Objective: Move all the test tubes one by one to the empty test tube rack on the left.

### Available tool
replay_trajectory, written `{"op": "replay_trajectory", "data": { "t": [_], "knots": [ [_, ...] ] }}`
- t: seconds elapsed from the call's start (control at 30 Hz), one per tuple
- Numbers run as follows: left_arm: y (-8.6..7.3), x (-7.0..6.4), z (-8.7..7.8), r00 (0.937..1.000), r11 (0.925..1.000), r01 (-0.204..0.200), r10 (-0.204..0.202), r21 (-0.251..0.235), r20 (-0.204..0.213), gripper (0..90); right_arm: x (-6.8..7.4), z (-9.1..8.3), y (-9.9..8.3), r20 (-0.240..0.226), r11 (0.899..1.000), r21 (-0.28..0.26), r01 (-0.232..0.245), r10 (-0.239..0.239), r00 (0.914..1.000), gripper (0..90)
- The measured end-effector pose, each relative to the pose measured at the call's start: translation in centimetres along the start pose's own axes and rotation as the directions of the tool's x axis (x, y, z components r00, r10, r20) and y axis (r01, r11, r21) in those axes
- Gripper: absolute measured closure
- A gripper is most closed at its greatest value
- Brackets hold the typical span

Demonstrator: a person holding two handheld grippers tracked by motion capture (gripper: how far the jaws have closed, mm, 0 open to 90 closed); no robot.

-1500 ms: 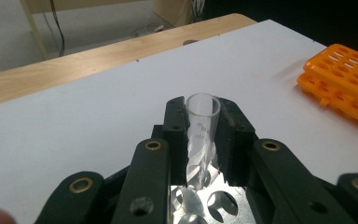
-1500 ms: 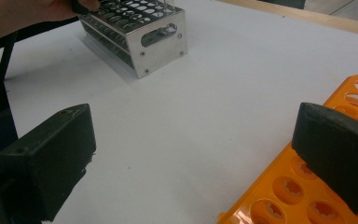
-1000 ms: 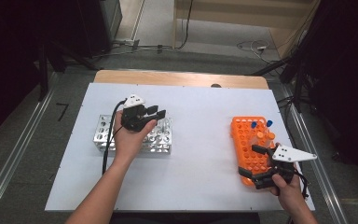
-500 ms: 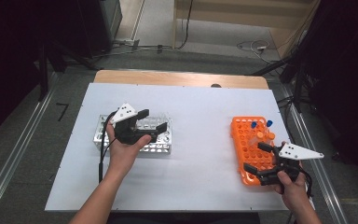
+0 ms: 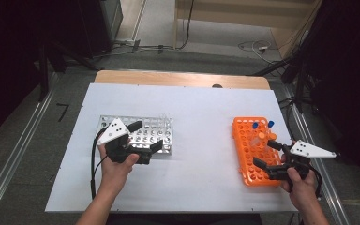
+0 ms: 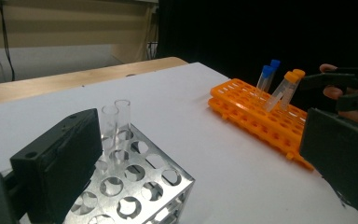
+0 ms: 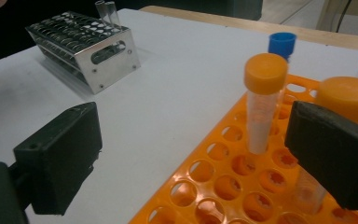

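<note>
A metal tube rack [image 5: 165,137] stands at the left of the white table, with two clear uncapped tubes [image 5: 165,118] in its far right corner. My left gripper [image 5: 146,136] hovers open over the rack's near side, holding nothing. In the left gripper view the clear tubes [image 6: 116,126] rise just beyond the left jaw. At the right lies an orange rack [image 5: 247,140] holding orange-capped and blue-capped tubes. My right gripper [image 5: 268,154] is open over that rack's near right part. In the right gripper view an orange-capped tube [image 7: 263,102] stands between the jaws, untouched, and a second one [image 7: 349,95] sits behind the right jaw.
The white table top [image 5: 201,112] is bare between the two racks. A wooden strip [image 5: 178,78] runs along its far edge. Two blue caps [image 7: 282,44] stand at the orange rack's far end. Cables and dark stands surround the table on the floor.
My left gripper has drawn back toward the person, from above the rack's far right to its near side. The right gripper has barely shifted.
</note>
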State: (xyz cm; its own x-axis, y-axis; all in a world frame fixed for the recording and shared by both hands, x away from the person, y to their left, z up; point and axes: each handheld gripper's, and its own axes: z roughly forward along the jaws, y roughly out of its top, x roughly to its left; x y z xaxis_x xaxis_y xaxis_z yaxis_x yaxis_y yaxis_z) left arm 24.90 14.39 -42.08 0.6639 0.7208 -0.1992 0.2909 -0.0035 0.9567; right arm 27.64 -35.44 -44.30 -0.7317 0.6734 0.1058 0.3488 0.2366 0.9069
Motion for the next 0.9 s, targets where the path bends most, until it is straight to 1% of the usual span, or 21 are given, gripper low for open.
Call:
{"op": "replay_trajectory", "data": {
  "t": [0.07, 0.27, 0.37, 0.43, 0.5, 0.6, 0.67, 0.73, 0.8, 0.83, 0.87, 0.9],
  "knots": [
    [-0.3, 0.0, -0.3, 1.0, 1.0, 0.0, 0.0, 0.001, -0.009, 0.0, -0.3, -0.3, -0.1, 0.007, 1.0, -0.003, -0.009, 0.009, 0.9999, 3.3],
    [-0.9, 0.1, -0.6, 0.9996, 0.9998, 0.02, -0.02, 0.001, -0.018, 0.0, -1.4, -1.0, -0.4, 0.034, 0.999, -0.016, -0.037, 0.037, 0.9987, 4.7],
    [-1.1, 0.1, -0.5, 0.9997, 0.9998, 0.017, -0.017, 0.008, -0.019, 0.0, -2.1, -1.3, -0.5, 0.046, 0.999, -0.022, -0.046, 0.047, 0.9978, 4.8],
    [-1.2, 0.2, -0.4, 0.9996, 0.9997, 0.022, -0.022, 0.01, -0.02, 0.0, -2.6, -1.3, -0.7, 0.064, 0.998, -0.02, -0.065, 0.067, 0.9957, 6.9],
    [-1.3, 0.2, -0.4, 0.9996, 0.9997, 0.021, -0.021, 0.015, -0.02, 0.0, -2.9, -1.2, -0.8, 0.08, 0.997, -0.014, -0.073, 0.074, 0.994, 9.4],
    [-1.3, 0.3, -0.4, 0.9994, 0.9996, 0.026, -0.026, 0.011, -0.023, 0.0, -3.4, -0.7, -1.0, 0.12, 0.995, 0.012, -0.097, 0.095, 0.9883, 13.2],
    [-1.3, 0.4, -0.5, 0.9994, 0.9996, 0.027, -0.026, 0.007, -0.021, 0.0, -3.7, -0.3, -1.1, 0.142, 0.994, 0.029, -0.104, 0.099, 0.985, 18.6],
    [-1.3, 0.5, -0.5, 0.9993, 0.9995, 0.03, -0.029, 0.01, -0.025, 0.0, -4.1, 0.1, -1.3, 0.15, 0.993, 0.041, -0.115, 0.107, 0.9829, 23.0],
    [-1.4, 0.6, -0.5, 0.9992, 0.9994, 0.032, -0.031, 0.013, -0.026, 0.0, -4.4, 0.5, -1.5, 0.162, 0.992, 0.055, -0.116, 0.106, 0.9812, 31.2],
    [-1.4, 0.6, -0.5, 0.999, 0.9993, 0.034, -0.034, 0.015, -0.028, 0.0, -4.6, 0.6, -1.6, 0.18, 0.992, 0.062, -0.112, 0.099, 0.9787, 35.6],
    [-1.4, 0.6, -0.5, 0.999, 0.9993, 0.035, -0.034, 0.015, -0.029, 0.0, -4.7, 0.8, -1.7, 0.195, 0.991, 0.073, -0.112, 0.096, 0.9761, 38.0],
    [-1.5, 0.6, -0.5, 0.999, 0.9993, 0.034, -0.034, 0.016, -0.029, 0.0, -4.9, 0.9, -1.8, 0.195, 0.992, 0.071, -0.108, 0.093, 0.9764, 39.8]
  ]
}}
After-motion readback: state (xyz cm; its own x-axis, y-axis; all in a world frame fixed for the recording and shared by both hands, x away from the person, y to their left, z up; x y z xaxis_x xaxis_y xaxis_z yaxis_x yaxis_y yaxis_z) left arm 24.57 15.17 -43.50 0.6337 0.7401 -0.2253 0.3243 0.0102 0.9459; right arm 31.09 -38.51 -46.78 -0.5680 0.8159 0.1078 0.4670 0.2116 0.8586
